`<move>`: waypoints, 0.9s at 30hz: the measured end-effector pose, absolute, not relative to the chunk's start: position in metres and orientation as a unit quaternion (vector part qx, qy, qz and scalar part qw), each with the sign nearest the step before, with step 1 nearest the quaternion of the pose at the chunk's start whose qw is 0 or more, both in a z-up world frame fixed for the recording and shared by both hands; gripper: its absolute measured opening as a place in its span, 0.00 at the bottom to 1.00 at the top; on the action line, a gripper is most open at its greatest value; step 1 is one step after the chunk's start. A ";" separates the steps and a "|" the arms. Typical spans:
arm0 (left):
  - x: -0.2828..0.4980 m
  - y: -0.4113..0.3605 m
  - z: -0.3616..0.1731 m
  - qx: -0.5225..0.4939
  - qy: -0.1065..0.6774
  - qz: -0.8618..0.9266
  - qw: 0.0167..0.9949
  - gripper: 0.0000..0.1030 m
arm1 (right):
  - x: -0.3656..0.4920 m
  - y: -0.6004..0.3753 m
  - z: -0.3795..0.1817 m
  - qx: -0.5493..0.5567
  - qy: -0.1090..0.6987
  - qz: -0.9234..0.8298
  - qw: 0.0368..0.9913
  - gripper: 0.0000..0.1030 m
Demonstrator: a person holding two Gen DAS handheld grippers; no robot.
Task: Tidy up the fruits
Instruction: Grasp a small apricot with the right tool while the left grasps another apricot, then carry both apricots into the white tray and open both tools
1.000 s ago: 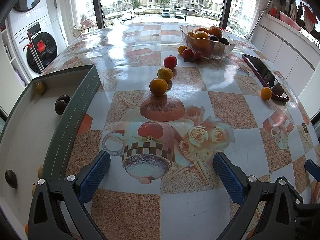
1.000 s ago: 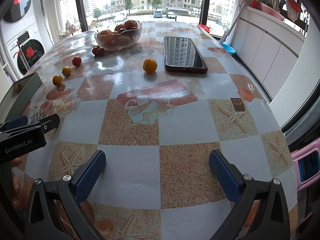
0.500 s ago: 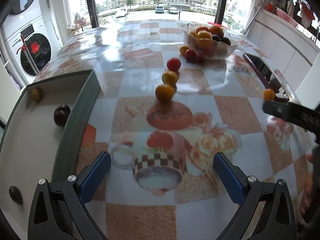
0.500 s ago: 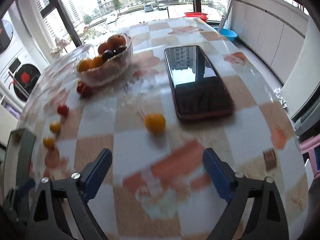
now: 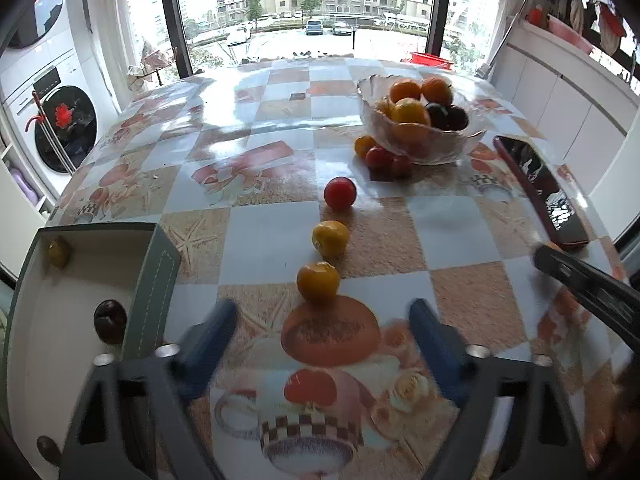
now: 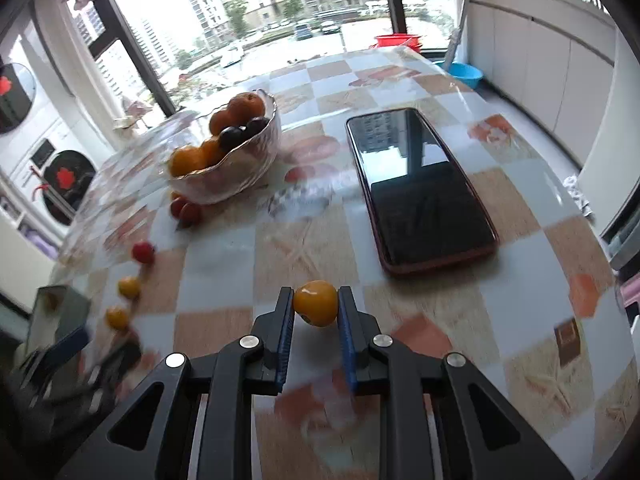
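Right gripper [image 6: 316, 330]: pads closed narrow on a small orange fruit [image 6: 315, 303], gripped at the very tips, just near of the phone [image 6: 416, 188]; whether lifted off the table [image 6: 520, 320] or touching it, cannot tell.
Left gripper [image 5: 320, 344]: spread wide, holding nothing, poised over the teacup print, nearest orange fruit [image 5: 318, 281] just beyond the tips.
Box [image 5: 152, 276]: near left, green rim, pale inside; holds a dark plum [image 5: 109, 321], a yellowish fruit [image 5: 59, 253] in the far corner, and another dark one [image 5: 48, 445] at the near edge.
Bowl [image 5: 420, 148]: glass, far right, piled with oranges and dark plums.
Loose in a row: orange fruit nearest, yellow fruit [image 5: 330, 237] beyond, red fruit [image 5: 340, 193] farther, running toward the bowl.
Loose at the bowl's foot: one orange and two red, touching or nearly touching the glass on its near left side [image 5: 380, 156].
Done so far: a few pieces in the box, a heap in the bowl; which container counts as the goal for which fruit, not clear from these views.
In hand: one pick by the right side, apparently just secured.
Left to do: carry and drop that piece, then about six loose pieces more.
Progress, as a judgement: somewhere past the start, well short of finished.
Risk: tip-only grip on a round fruit, likely to roll out if tilted.
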State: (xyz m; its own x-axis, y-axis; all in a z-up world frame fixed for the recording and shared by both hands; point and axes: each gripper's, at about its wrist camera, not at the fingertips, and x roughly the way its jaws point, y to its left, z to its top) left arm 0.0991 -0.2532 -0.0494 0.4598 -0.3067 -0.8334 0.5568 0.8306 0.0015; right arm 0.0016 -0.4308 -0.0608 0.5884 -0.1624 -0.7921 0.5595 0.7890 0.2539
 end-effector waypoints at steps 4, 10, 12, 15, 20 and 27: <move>0.104 -0.251 -0.054 0.125 0.454 -0.253 0.845 0.61 | -0.027 -0.421 -0.058 0.251 0.405 -0.180 0.861 0.23; 0.099 -0.241 -0.050 0.108 0.451 -0.272 0.843 0.23 | -0.066 -0.398 -0.058 0.261 0.402 -0.153 0.864 0.23; 0.088 -0.230 -0.047 0.103 0.450 -0.282 0.841 0.23 | -0.077 -0.391 -0.057 0.256 0.402 -0.150 0.866 0.23; 0.066 -0.215 -0.047 0.100 0.452 -0.286 0.839 0.23 | -0.091 -0.378 -0.058 0.242 0.401 -0.150 0.871 0.23; 0.017 -0.180 -0.050 0.102 0.452 -0.296 0.835 0.23 | -0.114 -0.361 -0.065 0.243 0.406 -0.145 0.869 0.23; -0.018 -0.147 -0.050 0.109 0.450 -0.299 0.834 0.23 | -0.133 -0.347 -0.064 0.240 0.411 -0.144 0.868 0.23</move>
State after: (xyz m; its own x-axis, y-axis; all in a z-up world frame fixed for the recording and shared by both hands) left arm -0.0177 -0.1466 -0.0499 0.4162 -0.4010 -0.8161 0.5968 0.7976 -0.0876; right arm -0.1327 -0.3469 -0.0645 0.6203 -0.0525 -0.7826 0.4466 0.8439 0.2974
